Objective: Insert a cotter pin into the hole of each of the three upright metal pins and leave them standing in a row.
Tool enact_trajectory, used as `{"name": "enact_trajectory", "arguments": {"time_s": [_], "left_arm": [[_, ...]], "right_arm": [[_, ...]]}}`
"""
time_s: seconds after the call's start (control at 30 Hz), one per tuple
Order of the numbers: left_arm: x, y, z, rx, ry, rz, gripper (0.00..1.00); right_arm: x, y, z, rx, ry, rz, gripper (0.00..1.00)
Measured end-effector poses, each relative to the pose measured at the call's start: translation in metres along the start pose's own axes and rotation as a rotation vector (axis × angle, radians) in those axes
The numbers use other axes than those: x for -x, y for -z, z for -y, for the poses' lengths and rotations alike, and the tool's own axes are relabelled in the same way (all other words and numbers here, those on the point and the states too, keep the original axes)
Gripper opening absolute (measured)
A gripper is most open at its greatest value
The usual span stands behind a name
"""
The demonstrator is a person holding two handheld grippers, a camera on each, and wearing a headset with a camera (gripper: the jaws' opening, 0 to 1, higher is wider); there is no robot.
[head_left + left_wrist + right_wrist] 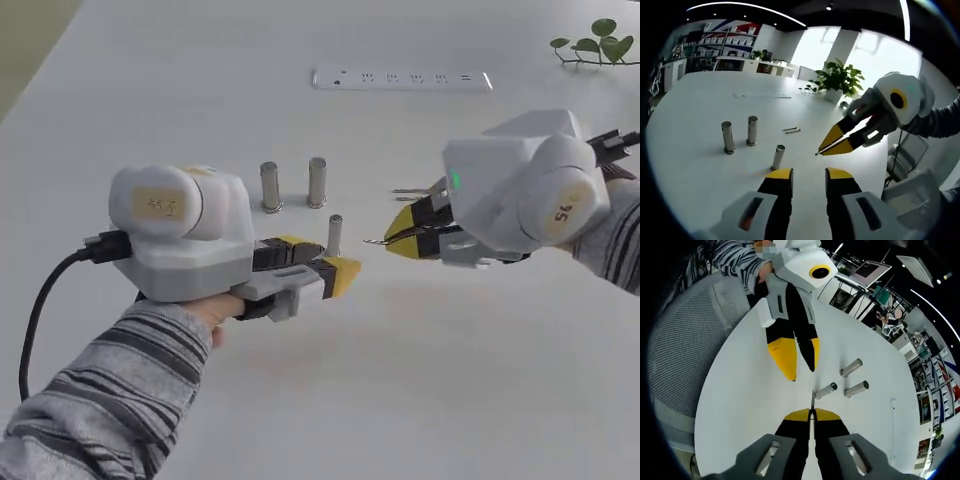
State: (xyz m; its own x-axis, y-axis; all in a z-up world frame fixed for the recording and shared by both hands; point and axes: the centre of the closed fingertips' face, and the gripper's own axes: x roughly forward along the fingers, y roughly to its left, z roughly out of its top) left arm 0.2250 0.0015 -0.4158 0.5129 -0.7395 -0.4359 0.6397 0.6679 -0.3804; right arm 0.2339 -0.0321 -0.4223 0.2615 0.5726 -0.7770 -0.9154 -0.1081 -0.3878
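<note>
Three upright metal pins stand on the white table: two at the back (270,187) (317,182) and one nearer (335,235). My left gripper (335,275) is open and holds nothing, its yellow tips just in front of the near pin (777,157). My right gripper (395,238) is shut on a thin cotter pin (375,241) that points left toward the near pin and stays apart from it. In the right gripper view the cotter pin (812,400) sticks out of the shut jaws toward the near pin (826,390). Two spare cotter pins (415,190) lie on the table.
A white power strip (402,78) lies at the far side of the table. A green plant sprig (600,45) sits at the back right. A black cable (40,310) trails from the left gripper. The table's rounded edge and a mesh chair (685,355) are on the left of the right gripper view.
</note>
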Motion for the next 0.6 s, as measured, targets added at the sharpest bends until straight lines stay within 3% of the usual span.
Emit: {"name": "enact_trajectory", "arguments": {"time_s": [0.37,0.6], "left_arm": [[-0.004,-0.012,0.018,0.087,0.074,0.063,0.10],[-0.005,-0.013,0.022,0.100,0.083,0.066,0.05]], "right_arm": [[0.004,-0.014,-0.005,-0.016,-0.014,0.052,0.00],[0.007,-0.018,-0.005,-0.020,-0.012,0.067,0.00]]}}
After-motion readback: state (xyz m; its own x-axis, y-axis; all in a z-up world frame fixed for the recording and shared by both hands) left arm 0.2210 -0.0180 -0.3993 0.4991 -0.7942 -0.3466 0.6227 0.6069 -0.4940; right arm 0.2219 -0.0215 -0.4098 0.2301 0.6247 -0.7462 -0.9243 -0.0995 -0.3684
